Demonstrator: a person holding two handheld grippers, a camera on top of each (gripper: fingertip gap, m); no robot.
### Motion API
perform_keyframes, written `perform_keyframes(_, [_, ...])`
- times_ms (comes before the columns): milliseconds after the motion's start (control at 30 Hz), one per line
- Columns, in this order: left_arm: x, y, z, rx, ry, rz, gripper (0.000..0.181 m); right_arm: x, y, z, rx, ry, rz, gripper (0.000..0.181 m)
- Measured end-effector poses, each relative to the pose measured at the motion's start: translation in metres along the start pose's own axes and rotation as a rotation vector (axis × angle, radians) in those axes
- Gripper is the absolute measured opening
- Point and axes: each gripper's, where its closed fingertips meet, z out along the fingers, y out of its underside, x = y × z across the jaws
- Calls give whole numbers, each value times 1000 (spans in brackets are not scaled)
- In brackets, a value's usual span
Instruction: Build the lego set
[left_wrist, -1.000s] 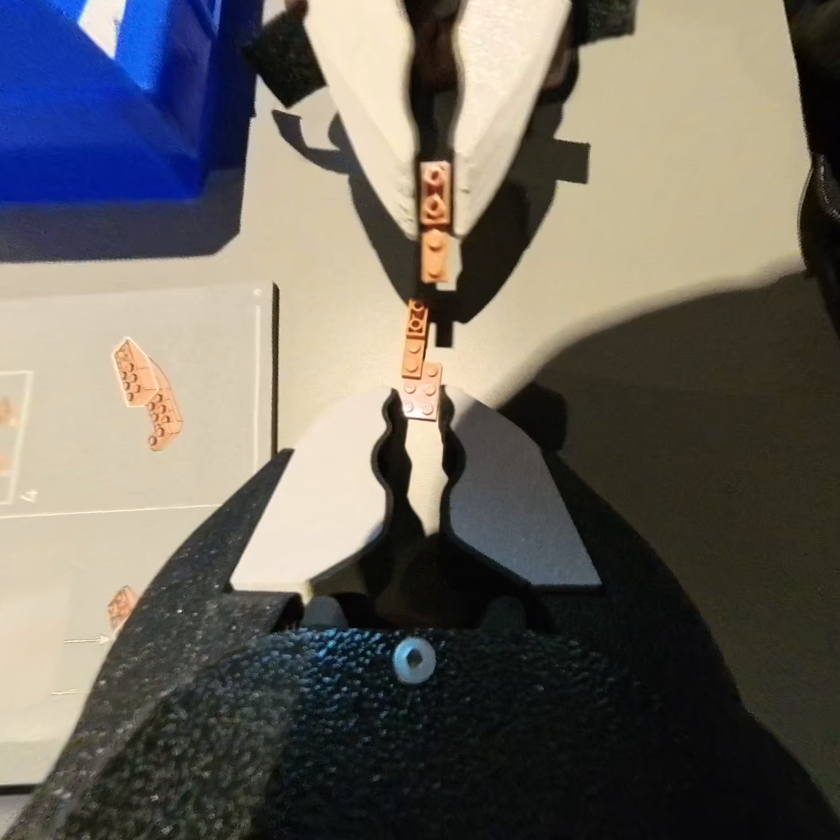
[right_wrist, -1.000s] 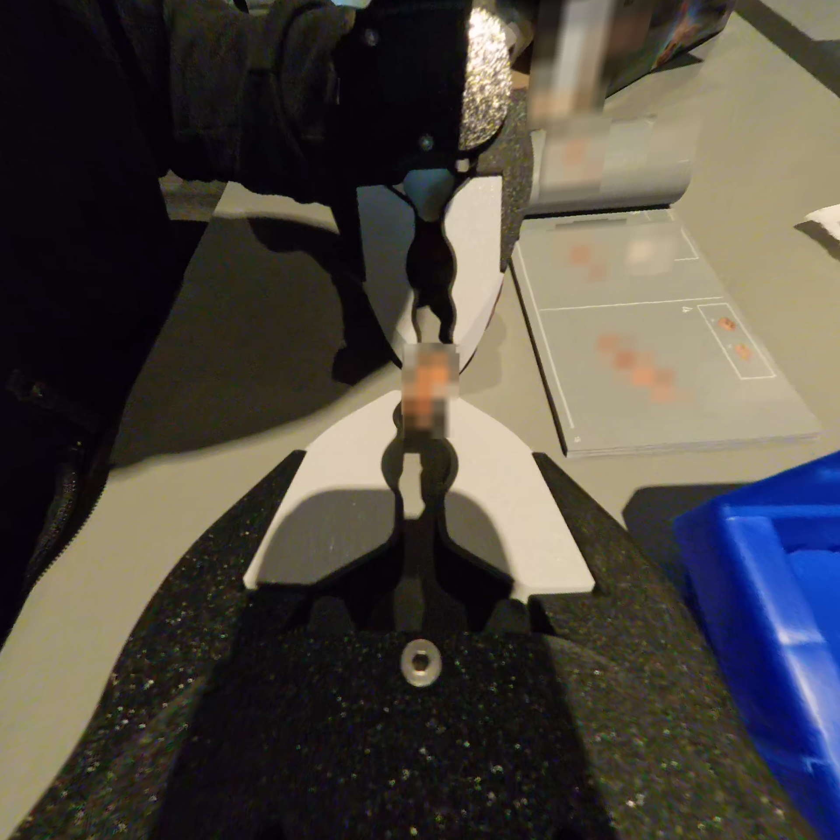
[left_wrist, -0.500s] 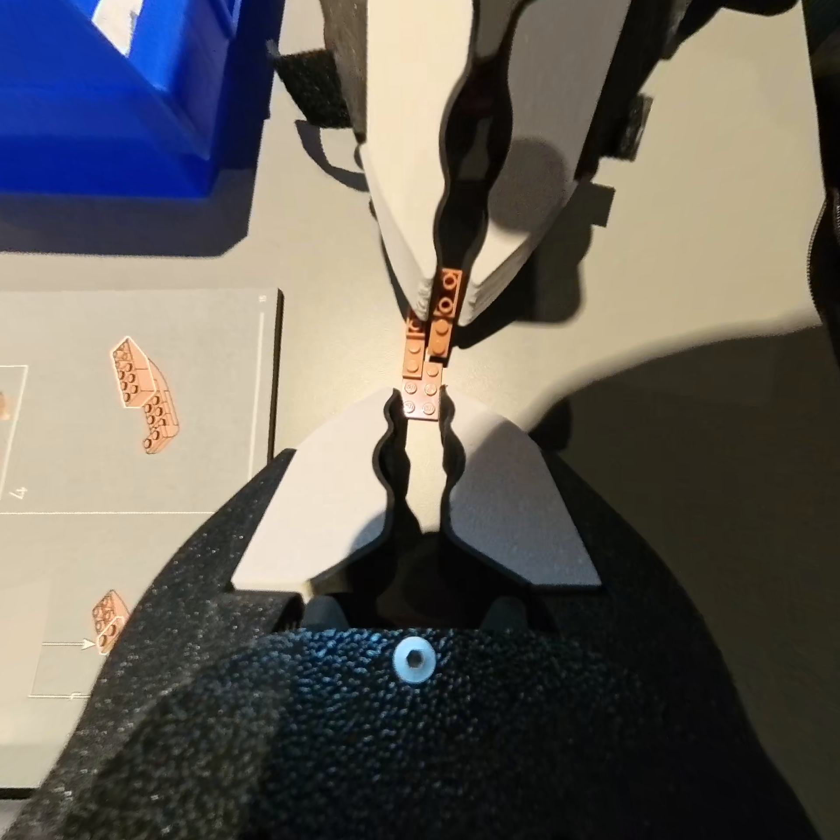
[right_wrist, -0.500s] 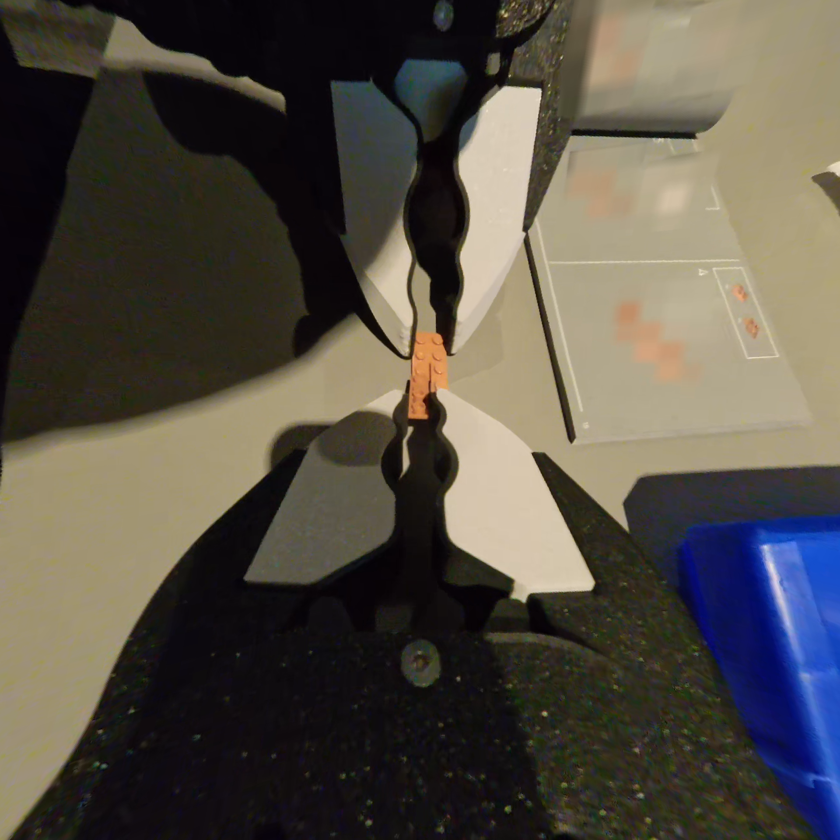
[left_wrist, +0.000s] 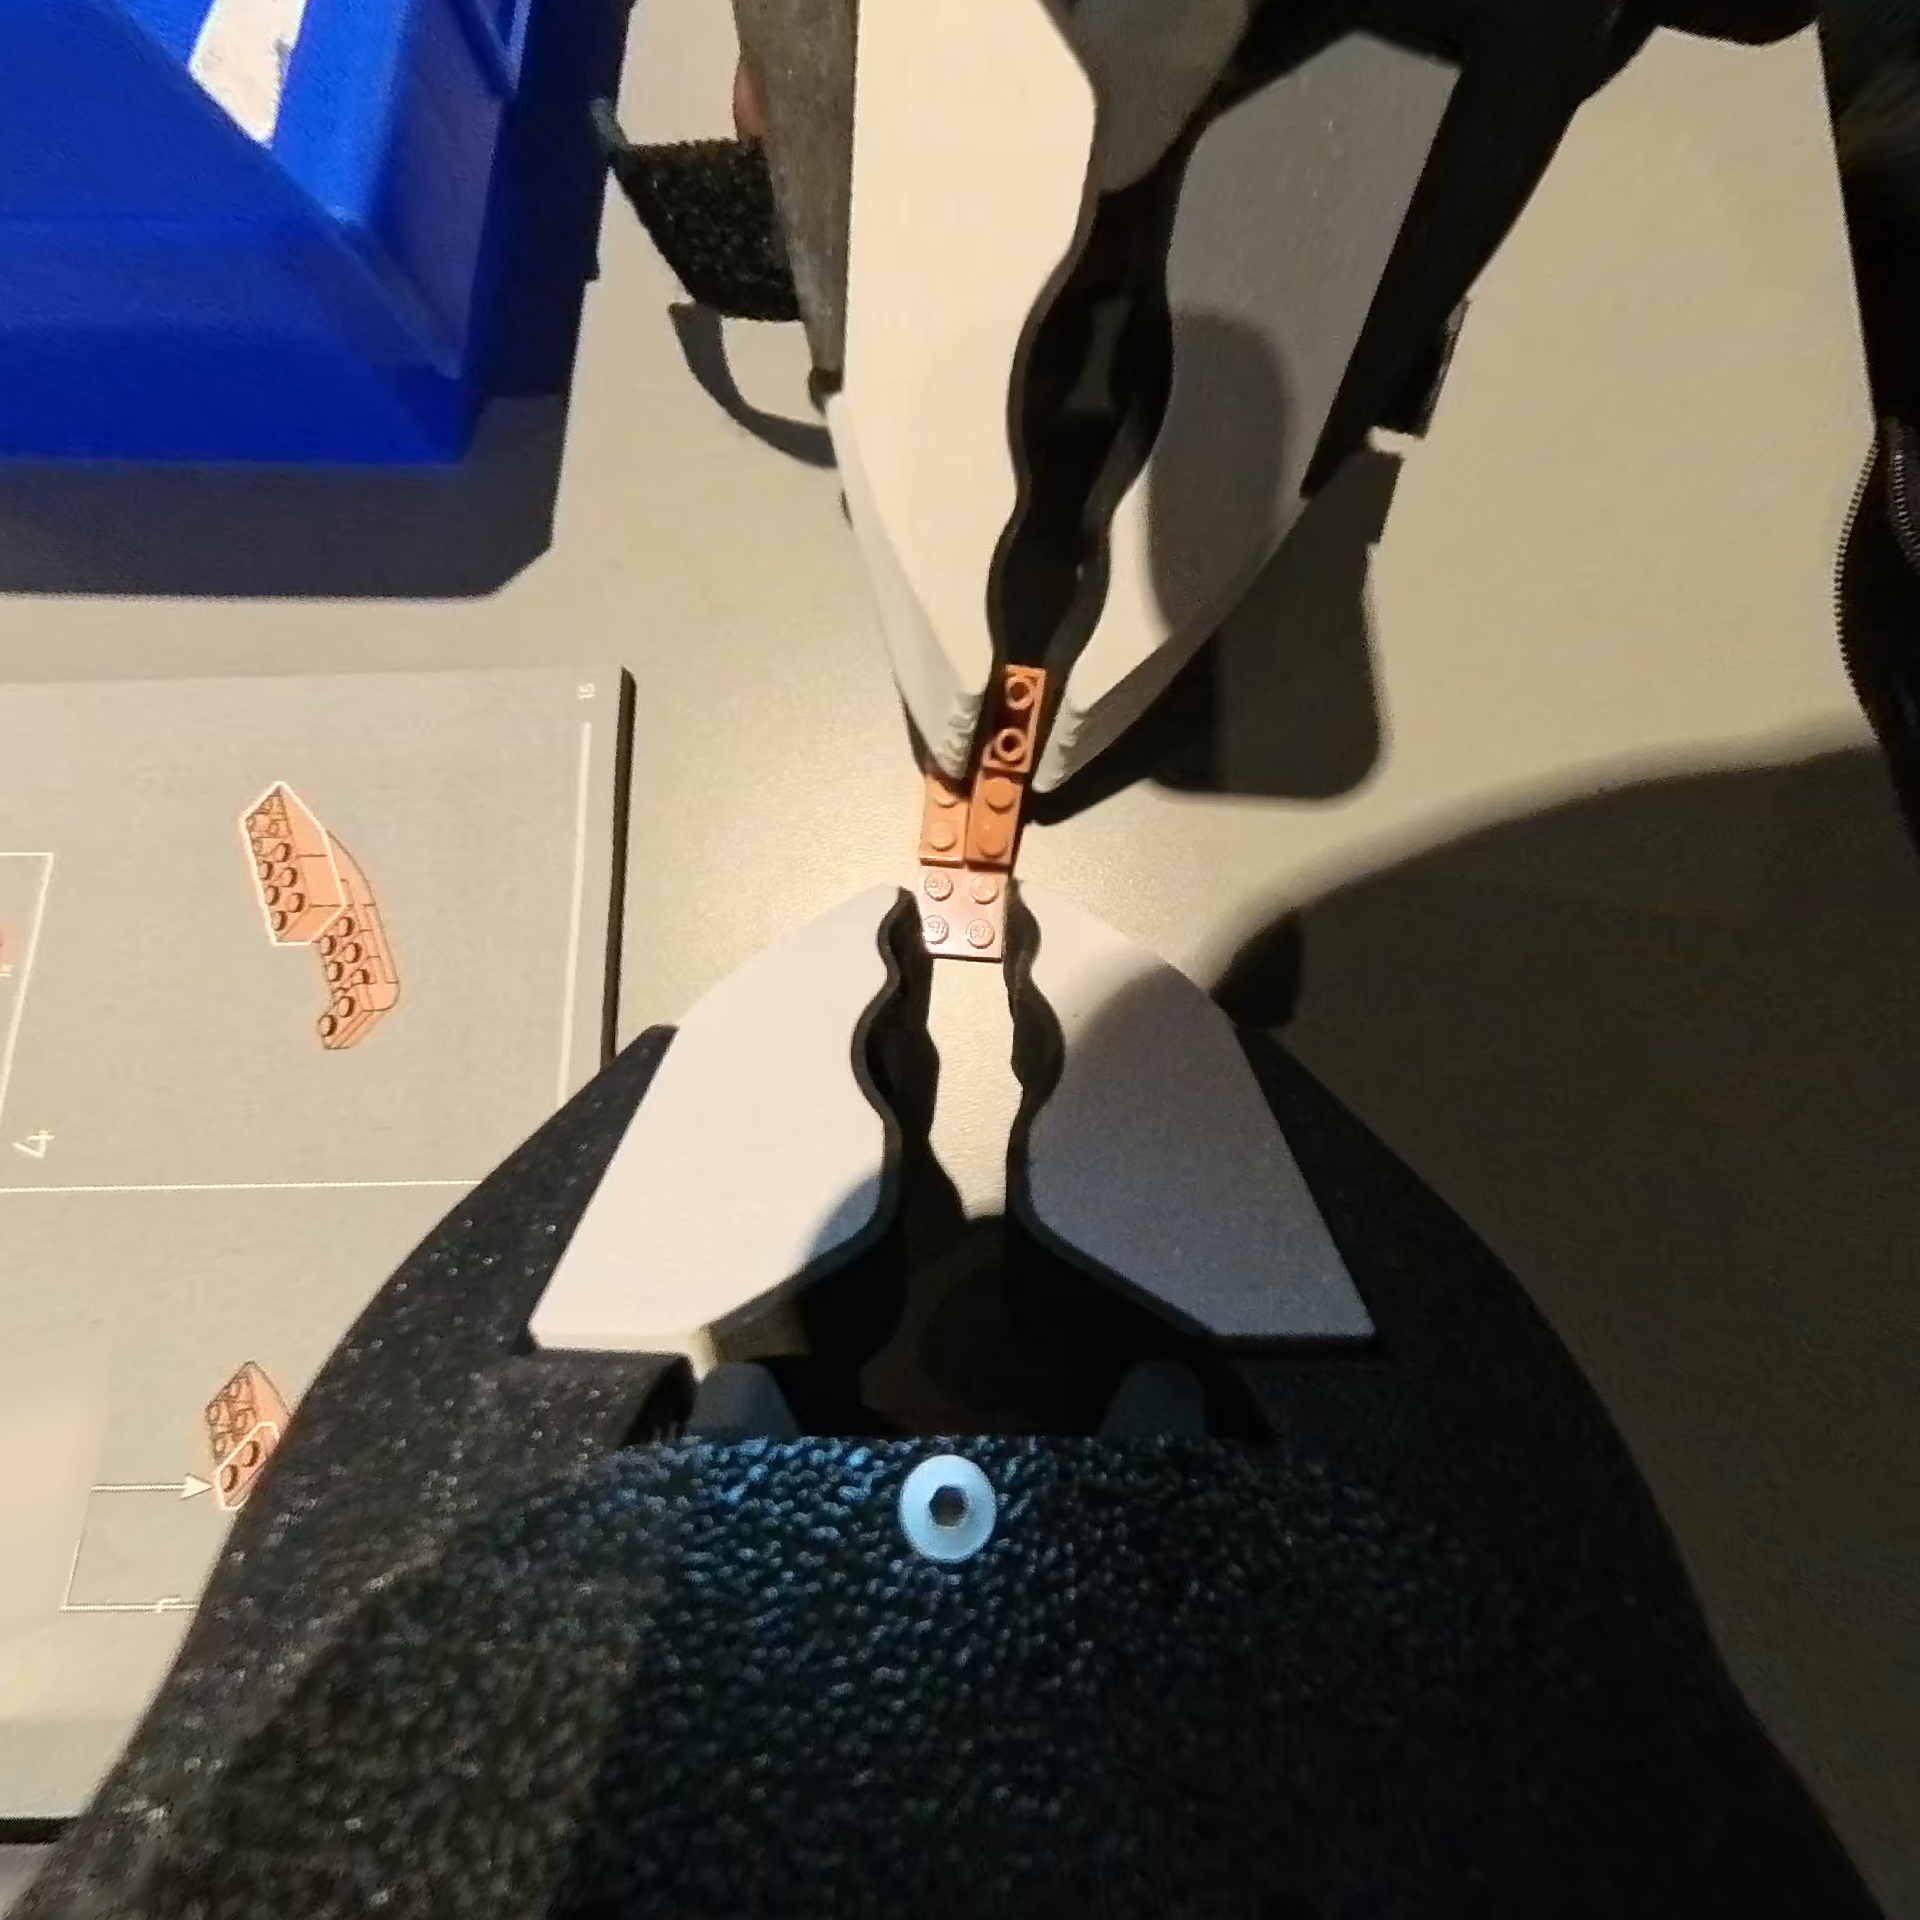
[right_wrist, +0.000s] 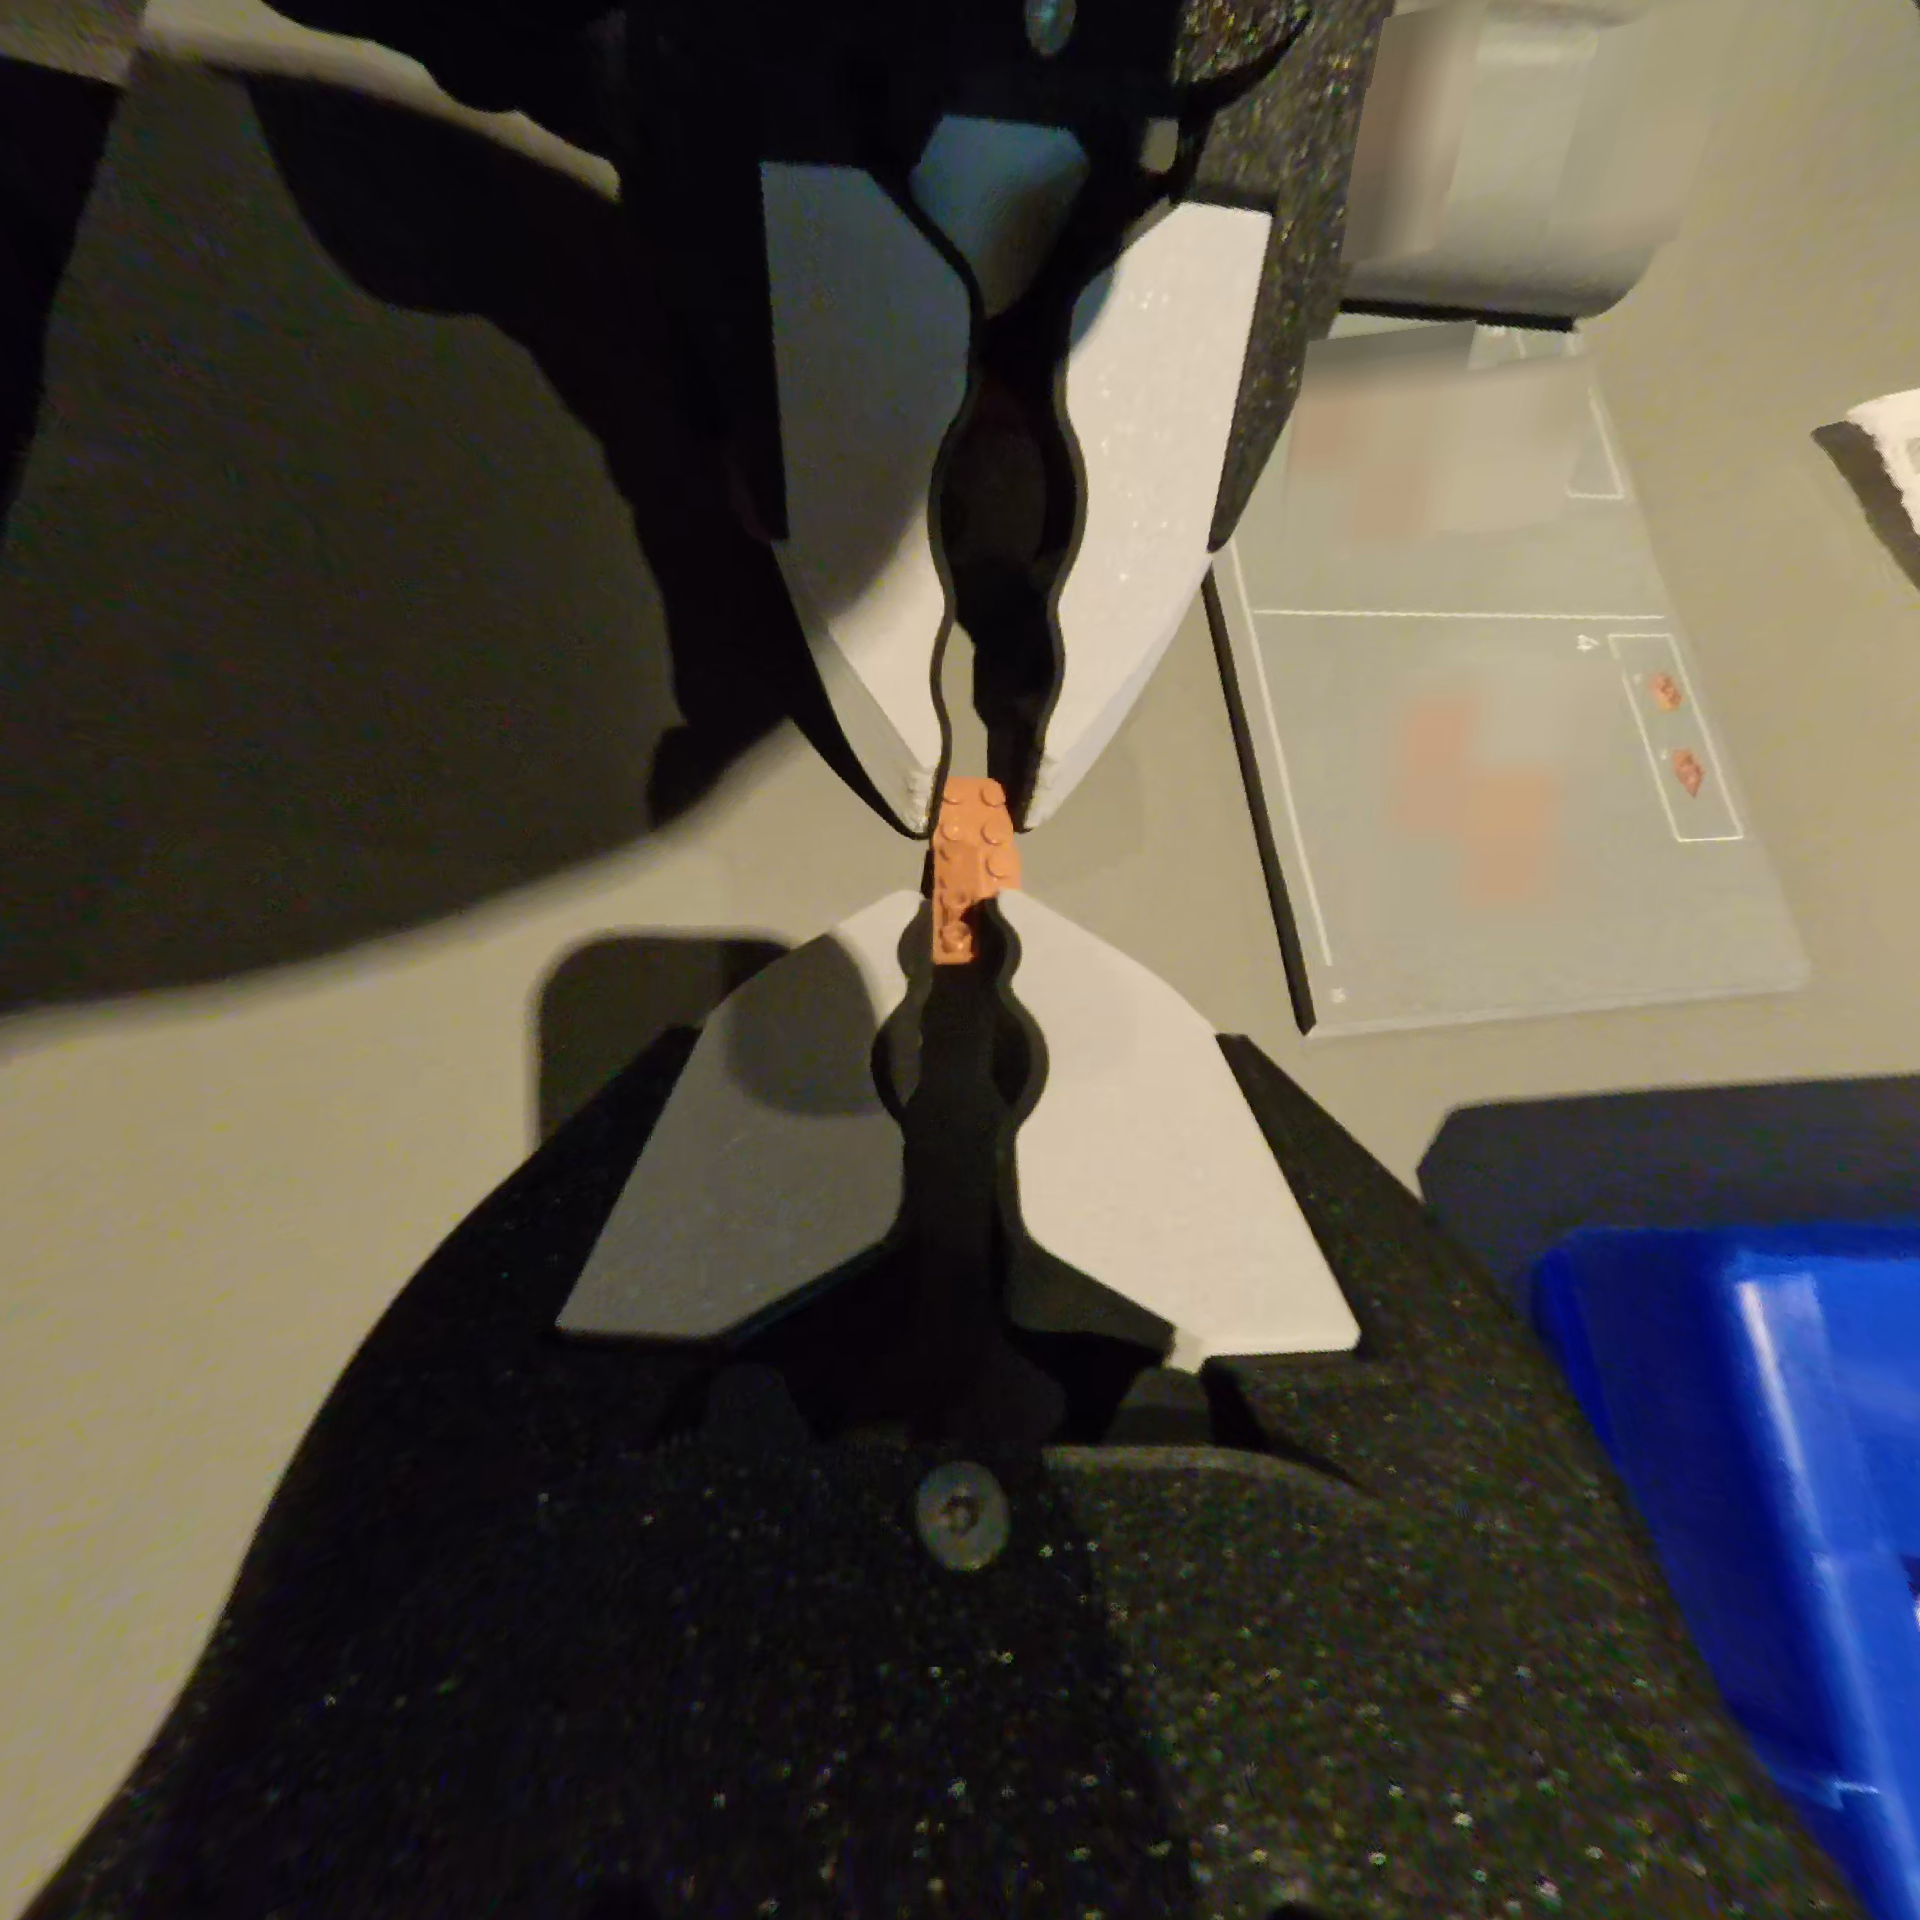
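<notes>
In the left wrist view my left gripper (left_wrist: 961, 920) is shut on a small orange Lego plate assembly (left_wrist: 964, 920); a narrow orange plate (left_wrist: 942, 826) sticks forward from it. My right gripper (left_wrist: 1003, 753) comes in from the top, shut on a narrow orange Lego piece (left_wrist: 1010, 727) that lies beside the narrow plate and touches it. In the right wrist view my right gripper (right_wrist: 956, 925) holds its orange piece (right_wrist: 951, 935) against the plate assembly (right_wrist: 975, 826) in the left gripper (right_wrist: 975, 816). Both are held above the grey table (left_wrist: 1558, 623).
A blue bin (left_wrist: 208, 260) stands at the far left and also shows in the right wrist view (right_wrist: 1745, 1507). An open instruction booklet (left_wrist: 312, 935) lies beside the grippers and also shows in the right wrist view (right_wrist: 1455, 779). A dark sleeve (left_wrist: 1870, 312) is at the right edge. Left and right tips are no more than a few centimetres apart.
My right gripper has moved toward the left one. The gap between the two orange pieces has closed, and they now meet side by side.
</notes>
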Motion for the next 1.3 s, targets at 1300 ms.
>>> perform_keyframes(1300, [10, -19, -16, 155, 277, -437, 15, 10, -5, -24, 81, 106, -263, 24])
